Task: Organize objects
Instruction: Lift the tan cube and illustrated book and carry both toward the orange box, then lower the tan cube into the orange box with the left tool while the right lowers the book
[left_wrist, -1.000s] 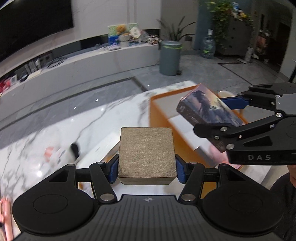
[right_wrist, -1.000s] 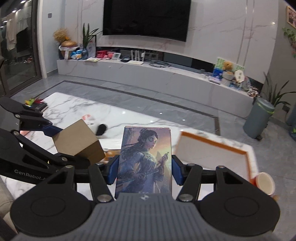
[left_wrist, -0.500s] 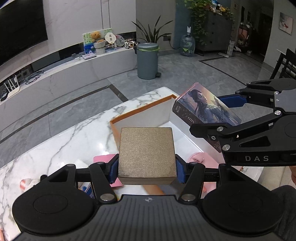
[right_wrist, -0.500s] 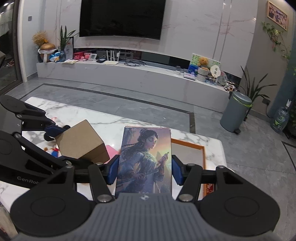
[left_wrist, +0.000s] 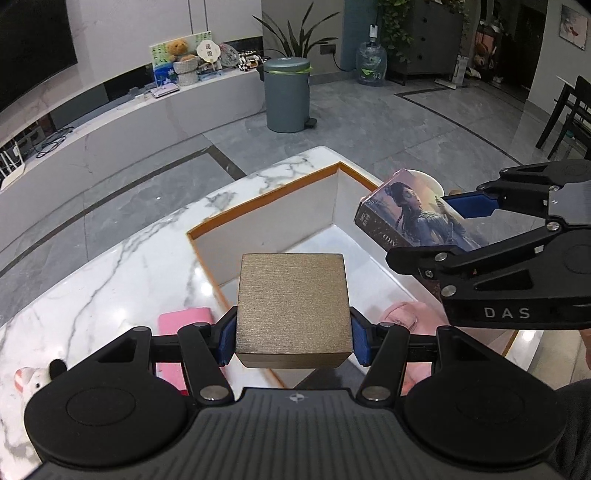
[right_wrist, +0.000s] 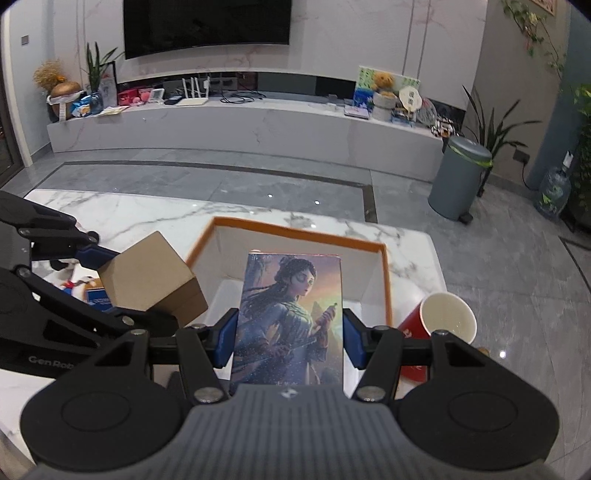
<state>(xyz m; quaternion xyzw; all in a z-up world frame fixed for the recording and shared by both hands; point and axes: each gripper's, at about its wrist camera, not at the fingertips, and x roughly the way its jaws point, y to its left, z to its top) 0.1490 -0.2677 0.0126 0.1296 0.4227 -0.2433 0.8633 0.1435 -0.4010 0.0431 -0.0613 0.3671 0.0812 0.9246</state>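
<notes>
Both claws are crowding the orange-rimmed white box (left_wrist: 334, 195): the left claw (left_wrist: 293, 339) pinching a tan cardboard cube (left_wrist: 291, 310), the right claw (right_wrist: 290, 341) pinching an illustrated flat card box (right_wrist: 291, 317); they risk colliding.

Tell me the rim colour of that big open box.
Orange, around white inner walls: box rim; clearest in the right wrist view.

Your left gripper (left_wrist: 293, 341) clamps the brown box (left_wrist: 291, 308); your right gripper (right_wrist: 289, 341), just beside it, clamps the picture box (right_wrist: 291, 317).
</notes>
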